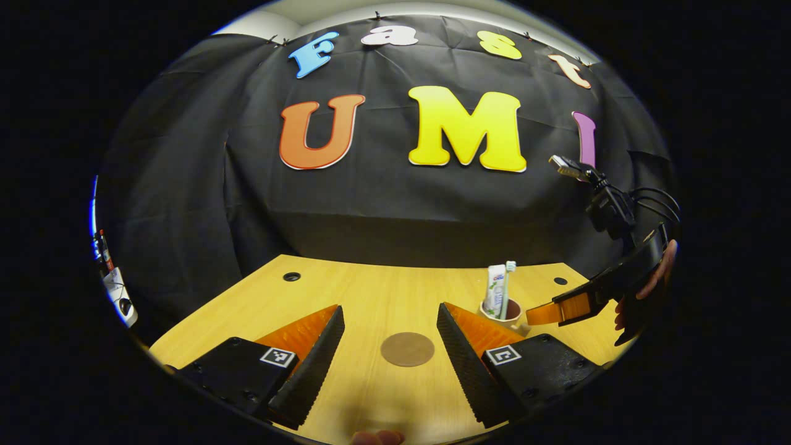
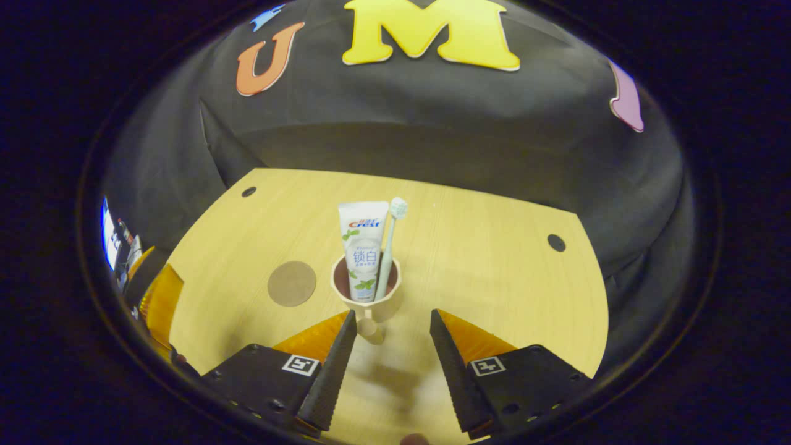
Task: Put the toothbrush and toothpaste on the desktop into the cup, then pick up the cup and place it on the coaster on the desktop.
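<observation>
Cup (image 2: 366, 292), holding toothpaste (image 2: 361, 247) and toothbrush (image 2: 389, 247), stood just ahead of right gripper (image 2: 389, 327), jaws open. Best gripped squarely, kept upright toward coaster (image 2: 291, 283).

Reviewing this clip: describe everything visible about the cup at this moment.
The cup is a small beige mug, darker inside, with a handle stub facing the right gripper, whose open jaws don't touch it. It stands upright on the wooden desktop, holding the toothpaste and toothbrush upright, beside the round brown coaster, not on it.
</observation>
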The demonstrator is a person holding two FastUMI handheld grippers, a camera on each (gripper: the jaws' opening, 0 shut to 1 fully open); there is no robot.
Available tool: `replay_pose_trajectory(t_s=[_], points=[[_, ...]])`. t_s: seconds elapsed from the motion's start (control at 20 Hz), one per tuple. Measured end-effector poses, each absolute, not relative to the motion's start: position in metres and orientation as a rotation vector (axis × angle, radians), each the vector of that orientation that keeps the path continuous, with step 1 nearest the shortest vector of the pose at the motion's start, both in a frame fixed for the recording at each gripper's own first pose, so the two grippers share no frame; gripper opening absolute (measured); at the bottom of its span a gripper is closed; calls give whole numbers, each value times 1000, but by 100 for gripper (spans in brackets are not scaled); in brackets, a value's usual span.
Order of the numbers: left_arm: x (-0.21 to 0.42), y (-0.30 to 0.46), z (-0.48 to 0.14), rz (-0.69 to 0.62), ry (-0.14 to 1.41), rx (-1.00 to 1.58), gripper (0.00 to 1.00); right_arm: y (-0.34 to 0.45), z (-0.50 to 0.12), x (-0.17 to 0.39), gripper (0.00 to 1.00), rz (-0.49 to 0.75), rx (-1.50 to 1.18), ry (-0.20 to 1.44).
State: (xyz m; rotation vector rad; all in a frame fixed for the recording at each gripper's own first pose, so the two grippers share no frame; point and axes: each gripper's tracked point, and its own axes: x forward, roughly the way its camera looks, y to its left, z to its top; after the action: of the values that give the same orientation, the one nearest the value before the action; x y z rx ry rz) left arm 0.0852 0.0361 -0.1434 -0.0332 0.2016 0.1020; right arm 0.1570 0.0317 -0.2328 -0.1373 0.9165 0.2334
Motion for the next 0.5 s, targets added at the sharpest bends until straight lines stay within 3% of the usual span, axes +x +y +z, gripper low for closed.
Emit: replay_pose_trajectory(t_s=[0.5], points=[[77, 105, -144, 227, 231, -57, 96, 49, -279, 163, 75, 227, -157, 1197]])
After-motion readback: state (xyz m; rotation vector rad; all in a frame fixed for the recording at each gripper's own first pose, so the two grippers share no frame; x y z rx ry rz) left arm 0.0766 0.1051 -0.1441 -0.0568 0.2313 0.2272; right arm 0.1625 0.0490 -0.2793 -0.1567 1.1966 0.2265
